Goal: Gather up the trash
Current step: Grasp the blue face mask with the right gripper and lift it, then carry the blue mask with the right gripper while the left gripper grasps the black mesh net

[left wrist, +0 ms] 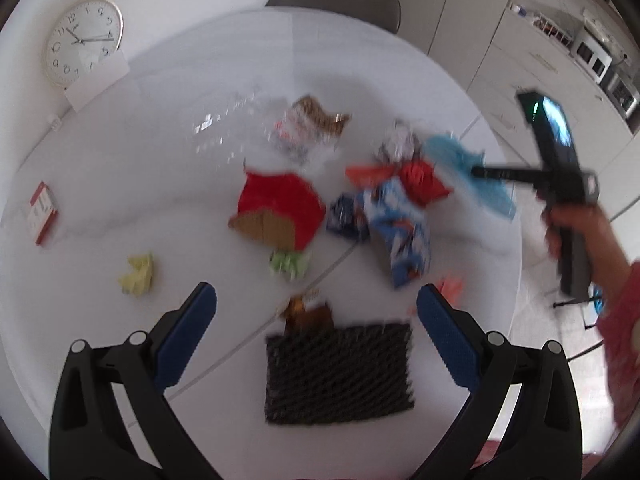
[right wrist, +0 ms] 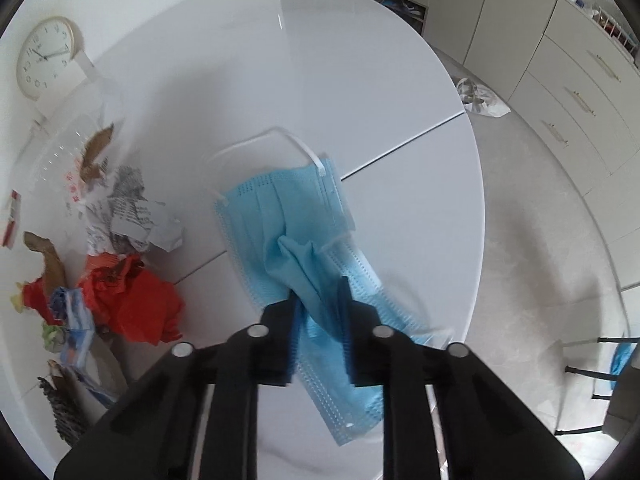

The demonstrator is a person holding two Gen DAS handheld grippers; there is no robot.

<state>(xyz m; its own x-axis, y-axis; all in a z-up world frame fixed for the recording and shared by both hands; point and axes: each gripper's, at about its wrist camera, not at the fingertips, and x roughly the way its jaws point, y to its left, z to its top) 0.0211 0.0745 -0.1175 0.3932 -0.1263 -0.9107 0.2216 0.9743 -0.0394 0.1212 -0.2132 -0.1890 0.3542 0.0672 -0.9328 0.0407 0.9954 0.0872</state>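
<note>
A: Left view?
B: Box [left wrist: 41, 213] far left, yellow wad [left wrist: 137, 274], red wrapper [left wrist: 280, 206], black mesh [left wrist: 338, 374] between the left gripper [left wrist: 316, 308] fingers, which stand apart over the counter [left wrist: 160, 152].
A: Right view?
B: Right gripper [right wrist: 320, 300] points steeply down, fingers clamped on the mask [right wrist: 288, 216] near the counter's edge; floor beyond.

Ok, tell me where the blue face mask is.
The blue face mask lies near the table's right edge, pinched in the right gripper, right of the red wrapper.
</note>
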